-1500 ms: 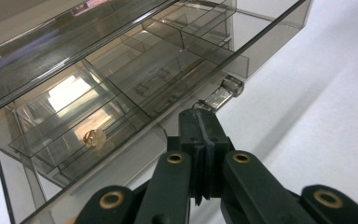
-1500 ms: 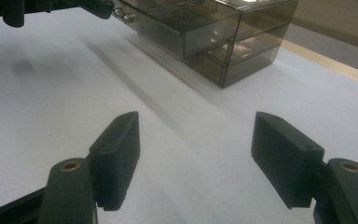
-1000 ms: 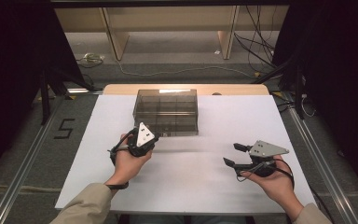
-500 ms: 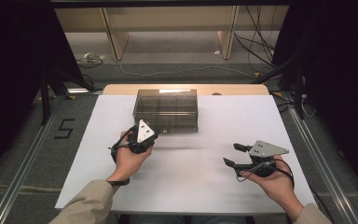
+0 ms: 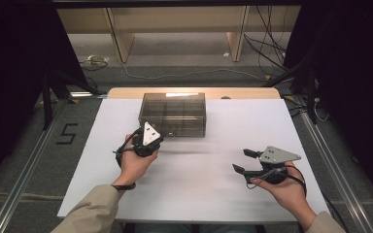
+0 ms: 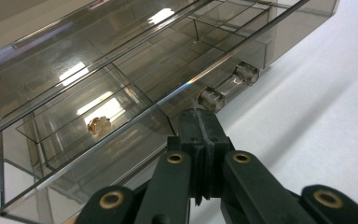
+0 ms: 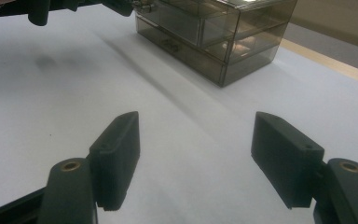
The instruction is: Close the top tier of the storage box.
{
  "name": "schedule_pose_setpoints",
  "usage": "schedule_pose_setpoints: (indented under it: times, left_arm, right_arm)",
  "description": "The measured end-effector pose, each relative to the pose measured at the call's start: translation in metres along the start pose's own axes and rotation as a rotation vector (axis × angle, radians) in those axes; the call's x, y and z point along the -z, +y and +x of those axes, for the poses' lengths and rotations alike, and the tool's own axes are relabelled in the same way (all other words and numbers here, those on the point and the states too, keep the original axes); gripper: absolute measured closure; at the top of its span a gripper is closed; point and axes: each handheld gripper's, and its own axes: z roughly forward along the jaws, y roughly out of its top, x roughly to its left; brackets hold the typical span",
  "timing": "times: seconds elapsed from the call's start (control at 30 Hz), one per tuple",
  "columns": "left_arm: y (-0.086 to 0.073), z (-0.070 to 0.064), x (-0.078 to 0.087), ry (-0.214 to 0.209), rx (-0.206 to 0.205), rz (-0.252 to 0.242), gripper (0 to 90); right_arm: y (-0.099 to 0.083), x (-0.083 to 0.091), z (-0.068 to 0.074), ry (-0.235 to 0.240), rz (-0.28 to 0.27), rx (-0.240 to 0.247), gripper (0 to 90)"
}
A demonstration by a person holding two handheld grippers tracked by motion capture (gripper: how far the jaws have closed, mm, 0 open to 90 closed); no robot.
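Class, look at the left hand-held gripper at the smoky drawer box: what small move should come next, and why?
Probably a short, straight pull toward the person. The left hand-held gripper sits shut at the front edge of a drawer of the drawer box, beside its clear handle; whether it grips anything is unclear. The right hand-held gripper hangs open, apart from the box.

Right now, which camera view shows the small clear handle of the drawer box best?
The left gripper view: the clear handle lies close, just beyond the shut left claw. In the high view it is a tiny speck on the drawer box. The right gripper view shows handles small and far.
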Motion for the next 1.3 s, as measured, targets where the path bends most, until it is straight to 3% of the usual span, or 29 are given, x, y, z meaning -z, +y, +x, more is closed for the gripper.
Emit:
schedule_pose_setpoints:
  times: [1.3]
  left_arm:
    - [0.005, 0.003, -0.013, 0.008, 0.009, -0.001, 90.0]
  right_arm:
    - [0.000, 0.000, 0.000, -0.002, 0.002, 0.008, 33.6]
